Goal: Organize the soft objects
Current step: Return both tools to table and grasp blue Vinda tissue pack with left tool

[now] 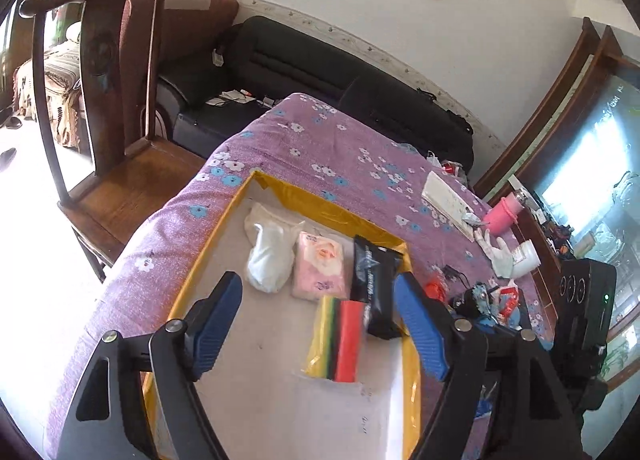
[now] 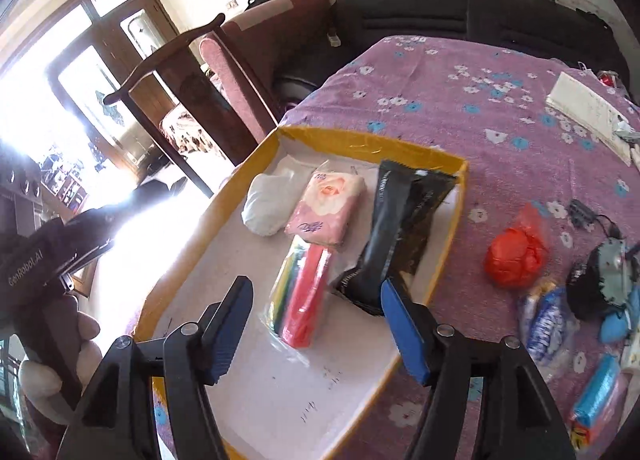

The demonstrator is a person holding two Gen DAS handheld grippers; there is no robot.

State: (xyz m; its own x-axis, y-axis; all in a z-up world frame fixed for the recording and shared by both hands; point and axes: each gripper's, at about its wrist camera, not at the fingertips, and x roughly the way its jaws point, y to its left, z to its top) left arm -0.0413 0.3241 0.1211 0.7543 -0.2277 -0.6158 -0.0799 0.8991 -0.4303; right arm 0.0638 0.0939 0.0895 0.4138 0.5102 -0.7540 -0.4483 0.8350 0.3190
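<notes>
Both grippers — left [image 1: 320, 324], right [image 2: 316, 324] — gape wide, empty, above the yellow-rimmed box [image 2: 448, 244] (frame centre) holding soft packs.

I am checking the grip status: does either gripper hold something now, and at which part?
Nothing is held. The left gripper and right gripper are both open above the tray.

Near half of the shallow yellow-rimmed cardboard tray [image 2: 434, 280] is bare white floor, open to approach from above; its far half is blocked by a white cloth bundle [image 2: 266, 206], pink tissue pack [image 2: 326, 206], striped sponge pack [image 2: 302, 292] and black foil pouch [image 2: 394, 232]. On the purple flowered surface [image 2: 460, 108], right of the tray, a red plastic bag ball [image 2: 514, 258] and mixed wrappers crowd the strip; the far side lies open. A dark wooden chair [image 1: 116, 164] flanks the left edge.
</notes>
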